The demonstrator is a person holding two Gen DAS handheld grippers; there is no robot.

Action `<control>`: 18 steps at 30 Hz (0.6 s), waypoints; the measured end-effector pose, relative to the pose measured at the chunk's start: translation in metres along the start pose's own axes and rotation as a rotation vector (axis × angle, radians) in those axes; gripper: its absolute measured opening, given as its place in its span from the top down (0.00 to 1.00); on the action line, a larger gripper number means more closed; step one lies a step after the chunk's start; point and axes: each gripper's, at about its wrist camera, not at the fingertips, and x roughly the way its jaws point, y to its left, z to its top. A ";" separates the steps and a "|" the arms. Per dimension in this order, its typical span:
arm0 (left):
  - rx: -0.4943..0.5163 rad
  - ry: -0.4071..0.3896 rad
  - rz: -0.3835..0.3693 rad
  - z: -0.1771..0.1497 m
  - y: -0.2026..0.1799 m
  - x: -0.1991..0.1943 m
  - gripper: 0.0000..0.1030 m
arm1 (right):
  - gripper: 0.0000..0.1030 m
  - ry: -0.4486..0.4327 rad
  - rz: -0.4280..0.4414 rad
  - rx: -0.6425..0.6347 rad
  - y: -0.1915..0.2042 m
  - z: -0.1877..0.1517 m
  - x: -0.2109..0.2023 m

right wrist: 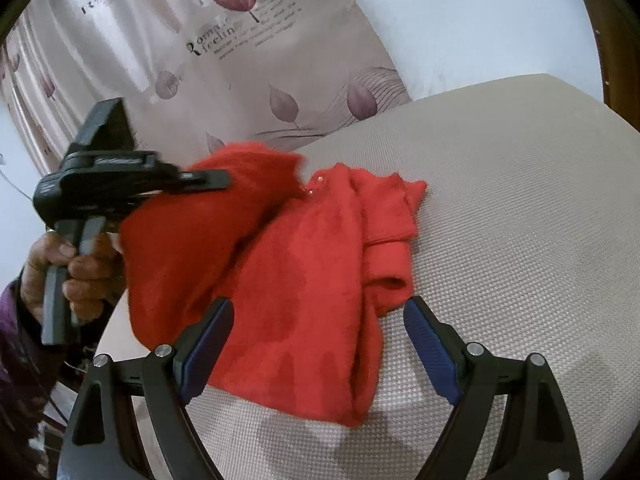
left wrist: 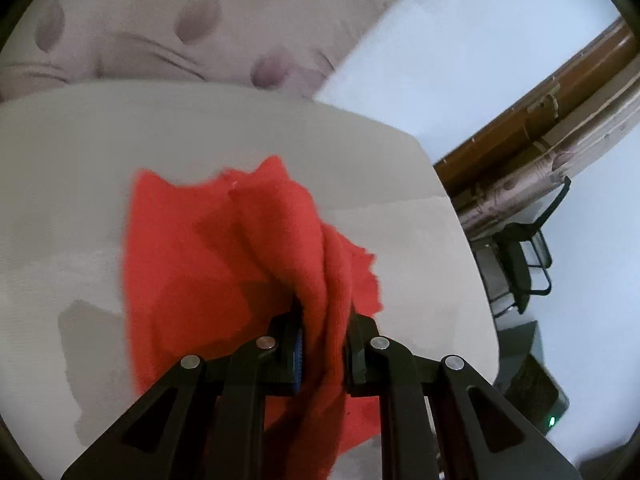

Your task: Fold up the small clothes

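A small red knit sweater (right wrist: 316,264) lies on a grey mesh cushion (right wrist: 520,200). My left gripper (left wrist: 324,320) is shut on a bunched fold of the sweater (left wrist: 224,248) and lifts that part off the cushion; it also shows in the right wrist view (right wrist: 216,180), held by a hand at the left. My right gripper (right wrist: 318,316) is open and empty, with its blue pads (right wrist: 430,350) just above the sweater's near edge. A sleeve (right wrist: 390,256) is folded in at the right side.
A leaf-print curtain (right wrist: 240,64) hangs behind the cushion. In the left wrist view the cushion (left wrist: 360,140) ends at the right, with a wooden frame (left wrist: 540,120), a black rack (left wrist: 524,256) and a device with a green light (left wrist: 552,422) beyond it.
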 end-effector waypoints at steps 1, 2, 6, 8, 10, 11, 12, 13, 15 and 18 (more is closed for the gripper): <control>-0.004 0.010 -0.003 -0.002 -0.006 0.010 0.86 | 0.17 -0.004 0.004 0.008 -0.003 0.000 -0.002; -0.010 0.015 -0.008 -0.003 -0.011 0.019 0.86 | 0.17 -0.008 0.008 0.013 -0.005 0.000 -0.003; -0.061 0.044 -0.046 -0.008 -0.020 0.048 0.86 | 0.17 -0.015 0.021 0.034 -0.015 -0.004 -0.008; -0.048 0.044 -0.050 -0.008 -0.026 0.053 0.80 | 0.17 -0.014 0.024 0.044 -0.019 -0.007 -0.009; -0.066 0.064 -0.087 -0.007 -0.029 0.052 0.65 | 0.17 -0.017 0.030 0.056 -0.023 -0.009 -0.011; -0.078 0.058 -0.149 -0.007 -0.030 0.047 0.62 | 0.17 -0.019 0.034 0.062 -0.025 -0.011 -0.013; -0.074 0.039 -0.175 -0.008 -0.032 0.040 0.56 | 0.17 -0.021 0.042 0.071 -0.027 -0.011 -0.014; -0.059 0.013 -0.186 -0.008 -0.035 0.032 0.46 | 0.17 -0.027 0.050 0.078 -0.028 -0.011 -0.016; -0.021 -0.038 -0.247 -0.009 -0.041 0.011 0.39 | 0.17 -0.043 0.075 0.084 -0.029 -0.009 -0.020; 0.025 -0.144 -0.303 -0.020 -0.037 -0.028 0.32 | 0.17 -0.046 0.177 0.108 -0.028 -0.006 -0.026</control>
